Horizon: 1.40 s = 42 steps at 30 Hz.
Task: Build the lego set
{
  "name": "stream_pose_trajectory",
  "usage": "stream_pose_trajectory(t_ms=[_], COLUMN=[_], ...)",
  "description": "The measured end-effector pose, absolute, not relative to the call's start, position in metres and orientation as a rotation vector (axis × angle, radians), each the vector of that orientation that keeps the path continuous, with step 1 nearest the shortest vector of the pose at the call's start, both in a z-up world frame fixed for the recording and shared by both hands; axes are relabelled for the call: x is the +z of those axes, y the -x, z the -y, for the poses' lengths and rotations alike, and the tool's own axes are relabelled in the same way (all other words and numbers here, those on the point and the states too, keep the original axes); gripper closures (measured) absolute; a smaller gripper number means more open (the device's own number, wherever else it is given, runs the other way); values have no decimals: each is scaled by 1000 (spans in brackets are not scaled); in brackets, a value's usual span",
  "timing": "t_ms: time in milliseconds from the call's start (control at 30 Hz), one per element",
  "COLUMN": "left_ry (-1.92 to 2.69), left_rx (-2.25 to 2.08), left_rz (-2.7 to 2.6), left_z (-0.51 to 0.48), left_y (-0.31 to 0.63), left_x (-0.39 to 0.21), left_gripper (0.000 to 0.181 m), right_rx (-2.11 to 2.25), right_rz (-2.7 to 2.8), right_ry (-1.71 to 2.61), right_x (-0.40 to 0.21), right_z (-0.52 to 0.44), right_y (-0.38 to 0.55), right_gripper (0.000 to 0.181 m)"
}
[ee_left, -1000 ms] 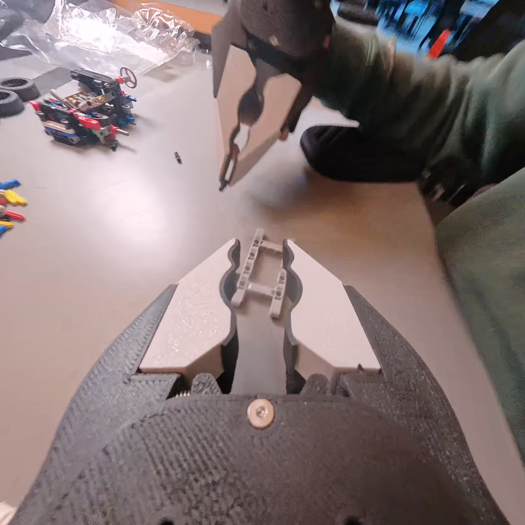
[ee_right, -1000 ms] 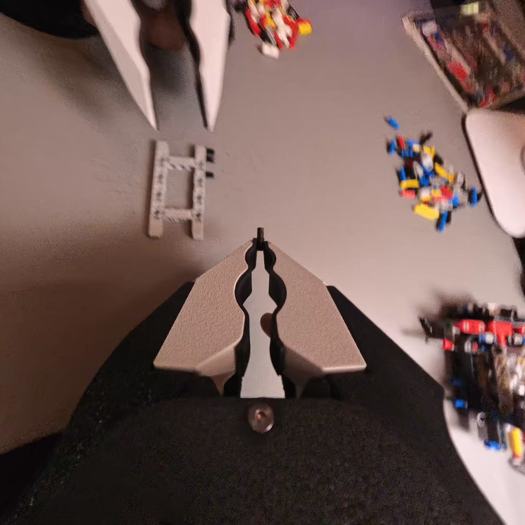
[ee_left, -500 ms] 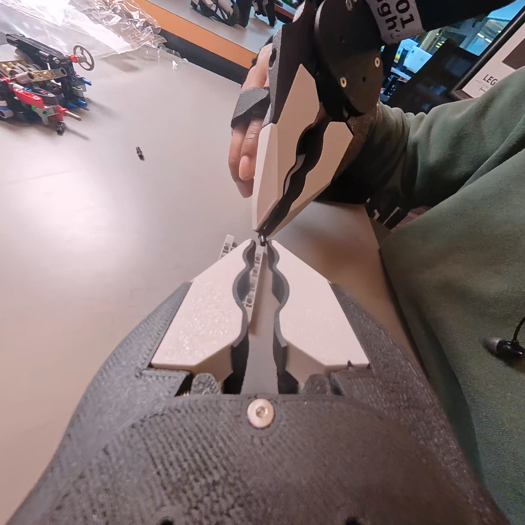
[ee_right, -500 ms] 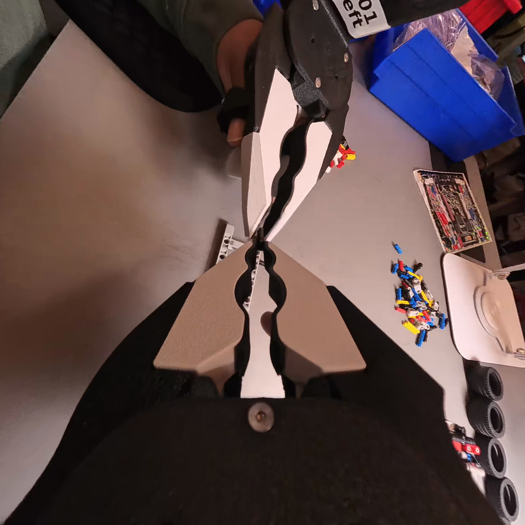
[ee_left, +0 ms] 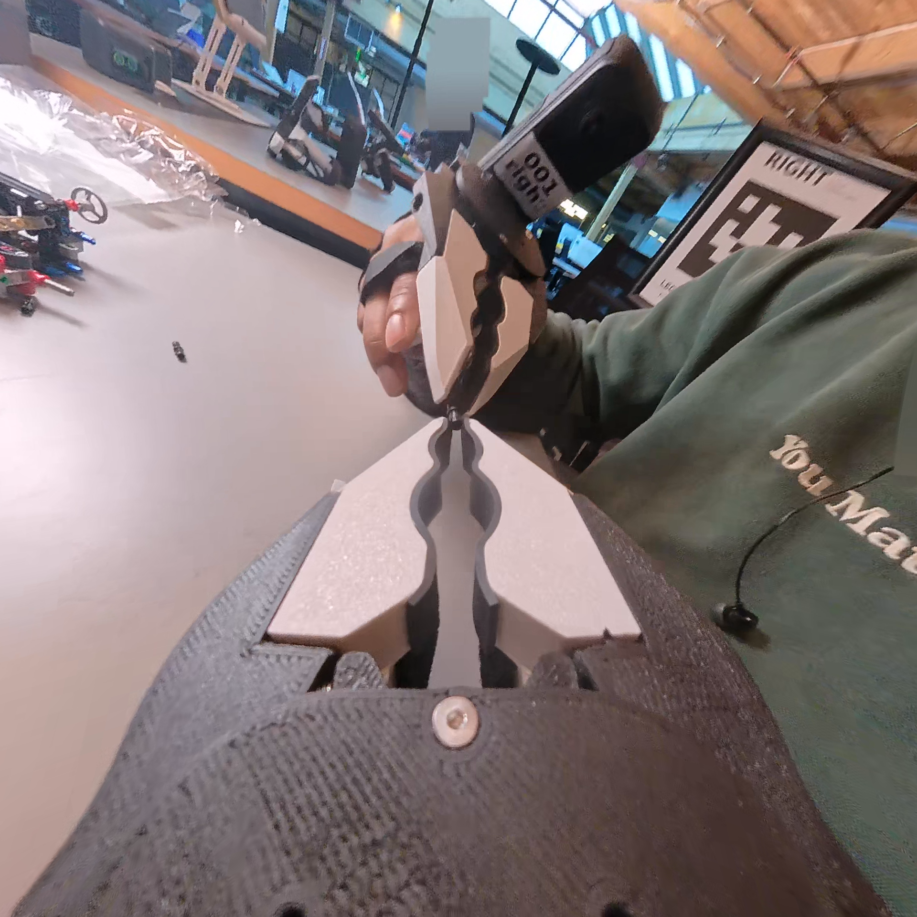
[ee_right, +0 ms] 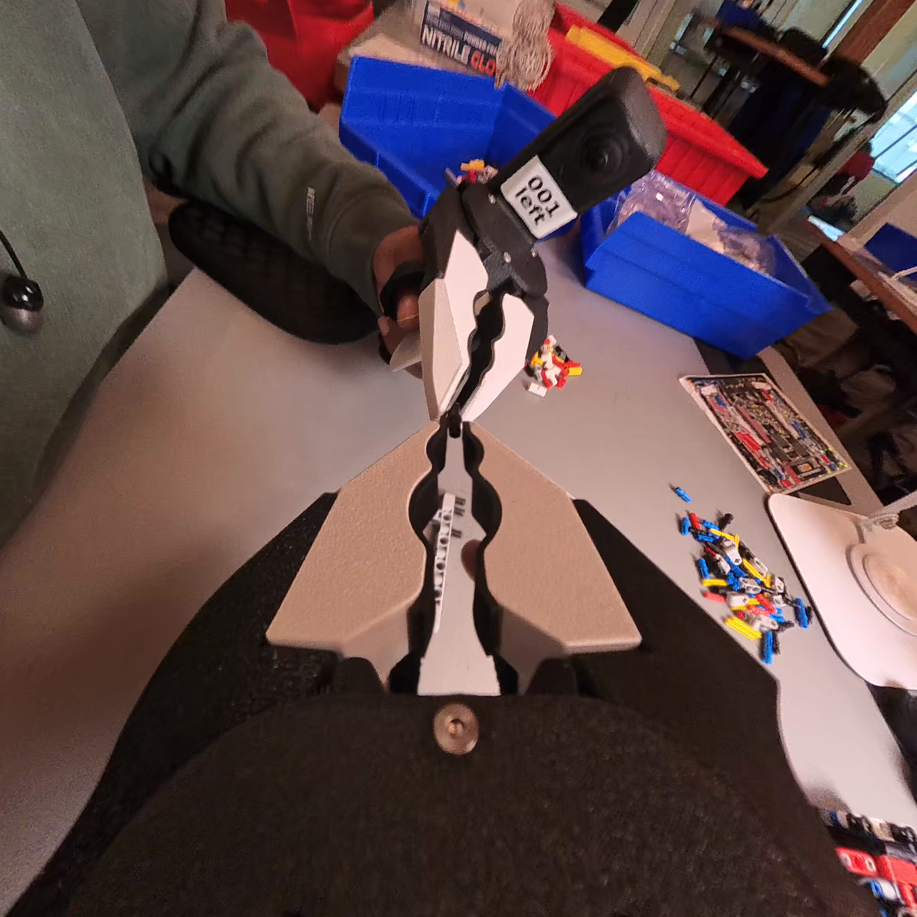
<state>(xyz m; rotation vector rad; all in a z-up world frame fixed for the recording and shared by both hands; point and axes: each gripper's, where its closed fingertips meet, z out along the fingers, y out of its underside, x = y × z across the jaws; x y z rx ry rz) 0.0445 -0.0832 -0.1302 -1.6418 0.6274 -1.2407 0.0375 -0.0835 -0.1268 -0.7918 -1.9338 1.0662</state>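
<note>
**Two grippers meet tip to tip over a small black pin**

A small black plastic connector pin [ee_right: 452, 425] sits between the tips of both grippers, lifted above the grey bench [ee_right: 248, 422]. The right gripper [ee_right: 451, 430] has its fingers clenched on the pin. The left gripper [ee_left: 452, 430] points its nearly closed tips at the same pin; whether it grasps it I cannot tell. A light grey ladder-shaped lego frame [ee_right: 441, 551] lies on the bench below. Each gripper is held in a hand with a green sleeve [ee_left: 719, 347]. Blue plastic bins [ee_right: 685, 278] behind hold clear bags. A heap of small coloured lego pieces [ee_right: 739, 580] lies loose on the bench.
</note>
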Motion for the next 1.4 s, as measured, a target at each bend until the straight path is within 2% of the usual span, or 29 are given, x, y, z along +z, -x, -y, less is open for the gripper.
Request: stream_pose_trajectory(t_ms=[100, 733, 800, 900, 1133, 1267, 1400], left_ry=[1608, 1571, 1606, 1732, 1918, 2021, 2069], left_rx=[-1281, -1360, -1287, -1000, -570, -451, -393], left_rz=[-611, -578, -601, -752, -1118, -1192, -1204], left_z=[85, 88, 86, 81, 89, 91, 91], left_y=[-44, -45, -44, -39, -29, -24, -29], left_x=[-123, -115, -121, -149, -206, -228, -235], left_gripper=[179, 179, 178, 165, 162, 163, 175], right_rx=[1084, 1220, 1235, 1228, 1142, 1101, 1065], right_rz=[1906, 1825, 1837, 1831, 1889, 2043, 2230], right_ry=[779, 803, 836, 897, 1033, 1080, 1109], right_x=[-123, -110, -113, -112, -138, -164, -194], right_z=[85, 89, 86, 70, 42, 50, 69], right_y=[-37, -35, -36, -40, -55, -66, -78], right_gripper=[170, 178, 178, 178, 178, 178, 178])
